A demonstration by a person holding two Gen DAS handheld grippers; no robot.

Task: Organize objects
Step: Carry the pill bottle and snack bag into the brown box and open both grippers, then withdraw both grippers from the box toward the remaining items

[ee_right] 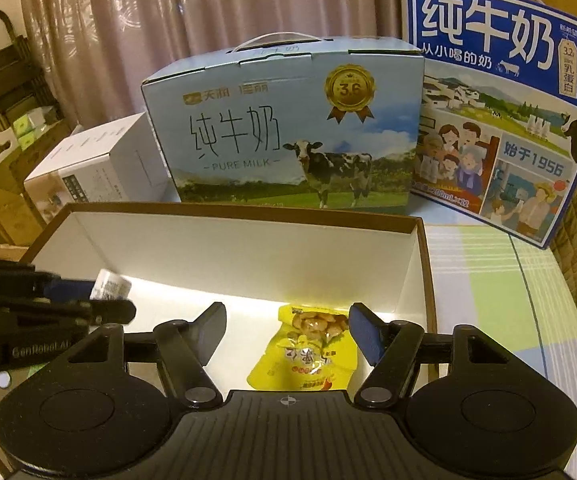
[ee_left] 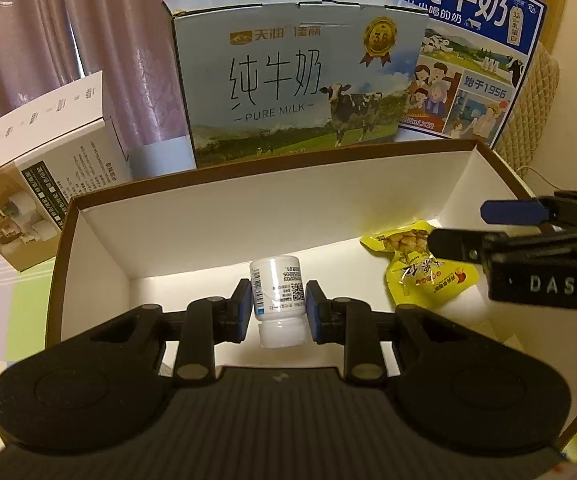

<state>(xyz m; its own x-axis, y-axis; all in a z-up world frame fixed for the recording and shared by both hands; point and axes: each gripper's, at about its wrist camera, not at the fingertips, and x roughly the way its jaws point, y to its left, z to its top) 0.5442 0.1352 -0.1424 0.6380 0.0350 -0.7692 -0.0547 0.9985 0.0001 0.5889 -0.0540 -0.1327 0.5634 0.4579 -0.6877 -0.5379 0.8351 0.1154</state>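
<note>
White plastic bottle (ee_left: 277, 304), cap end toward the camera, clamped between the blue pads of the left gripper (ee_left: 276, 310) above the floor of a brown-rimmed white box (ee_left: 248, 216). Yellow snack pouch (ee_right: 306, 350) lies flat on the box floor, between the spread, empty fingers of the right gripper (ee_right: 288, 330). Pale-blue milk carton (ee_right: 284, 128) and dark-blue milk carton (ee_right: 504, 108) stand behind the box.

- Open box (ee_left: 100, 236) sat front-center; snack pouch (ee_left: 420, 264) lay inside it, right side.
- Bottle (ee_left: 276, 300) was over box interior, left of pouch, betw. left tool (ee_left: 276, 312) pads.
- Milk carton (ee_left: 288, 80) stood behind box; 2nd carton (ee_right: 504, 120) behind-right, appliance box (ee_left: 44, 168) behind-left.
</note>
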